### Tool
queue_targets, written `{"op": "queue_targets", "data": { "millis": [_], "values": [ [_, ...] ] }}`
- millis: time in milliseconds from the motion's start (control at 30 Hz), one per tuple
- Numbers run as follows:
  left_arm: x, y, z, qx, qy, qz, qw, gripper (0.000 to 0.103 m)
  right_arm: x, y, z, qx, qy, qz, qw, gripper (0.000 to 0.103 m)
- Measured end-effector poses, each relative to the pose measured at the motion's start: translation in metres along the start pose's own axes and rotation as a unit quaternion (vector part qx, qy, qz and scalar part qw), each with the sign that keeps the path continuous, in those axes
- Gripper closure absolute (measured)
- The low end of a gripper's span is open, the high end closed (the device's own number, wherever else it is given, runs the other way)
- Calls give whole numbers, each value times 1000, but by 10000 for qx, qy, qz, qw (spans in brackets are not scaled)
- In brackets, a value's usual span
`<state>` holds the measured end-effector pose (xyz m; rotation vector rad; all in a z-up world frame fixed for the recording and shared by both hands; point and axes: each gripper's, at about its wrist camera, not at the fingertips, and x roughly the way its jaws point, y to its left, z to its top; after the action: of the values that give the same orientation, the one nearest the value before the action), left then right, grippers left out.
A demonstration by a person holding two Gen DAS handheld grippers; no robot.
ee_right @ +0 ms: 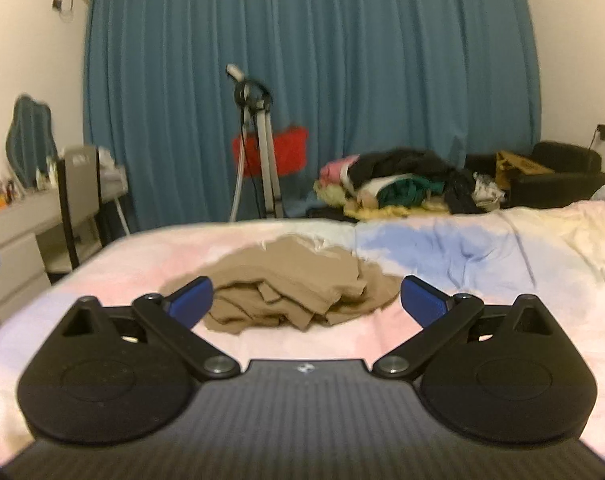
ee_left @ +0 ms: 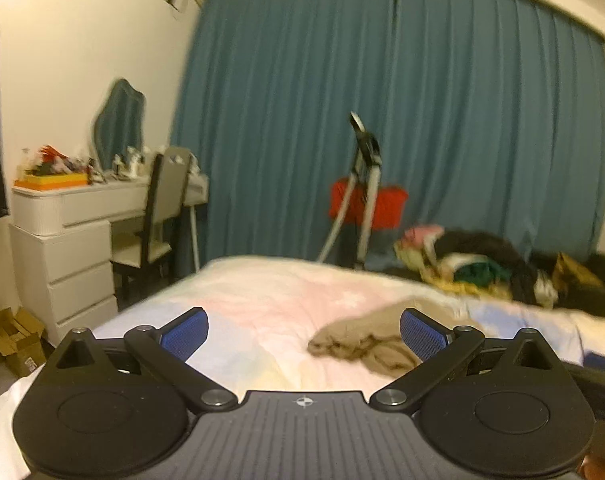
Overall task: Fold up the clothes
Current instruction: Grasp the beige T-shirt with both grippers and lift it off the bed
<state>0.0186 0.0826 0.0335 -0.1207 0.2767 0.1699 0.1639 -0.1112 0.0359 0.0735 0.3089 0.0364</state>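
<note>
A crumpled tan garment [ee_right: 294, 288] lies on the pastel bedsheet [ee_right: 482, 248]. In the right wrist view it sits straight ahead of my right gripper [ee_right: 306, 300], which is open and empty, its blue pads to either side of the heap and a little short of it. In the left wrist view the tan garment [ee_left: 366, 340] lies ahead and to the right. My left gripper [ee_left: 302, 334] is open and empty above the sheet [ee_left: 242, 304]; its right pad [ee_left: 422, 334] overlaps the garment's edge in the image.
A pile of mixed clothes [ee_right: 402, 188] lies at the bed's far side. A tripod [ee_right: 258, 152] and a red bag [ee_right: 278, 152] stand before the blue curtain [ee_right: 302, 60]. A white dresser [ee_left: 66, 236] and chair [ee_left: 162, 208] are at the left. A black armchair [ee_right: 554, 176] is far right.
</note>
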Motion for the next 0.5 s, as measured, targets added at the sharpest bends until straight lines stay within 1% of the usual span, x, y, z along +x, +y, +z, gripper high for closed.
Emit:
{"op": "queue_targets", "data": {
  "millis": [100, 167, 200, 300, 400, 467, 500],
  "values": [
    [29, 3, -3, -102, 289, -6, 9995, 0, 40, 4, -10, -217, 218, -22, 9995, 10],
    [50, 7, -8, -330, 506, -108, 9981, 0, 69, 6, -18, -363, 365, -66, 9987, 21],
    [60, 9, -11, -439, 575, -190, 9972, 0, 83, 7, -22, -436, 439, -88, 9980, 32],
    [88, 13, -28, -572, 652, -308, 9958, 0, 132, -3, -29, -409, 593, -149, 9973, 33],
    [117, 13, -43, -663, 817, -386, 9937, 0, 174, -16, -41, -376, 661, -399, 9963, 33],
    [136, 12, -46, -737, 854, -452, 9926, 0, 189, -25, -44, -156, 446, -527, 9975, 32],
    [143, 11, -47, -756, 848, -492, 9923, 0, 191, -30, -43, -24, 335, -479, 9983, 36]
  ]
}}
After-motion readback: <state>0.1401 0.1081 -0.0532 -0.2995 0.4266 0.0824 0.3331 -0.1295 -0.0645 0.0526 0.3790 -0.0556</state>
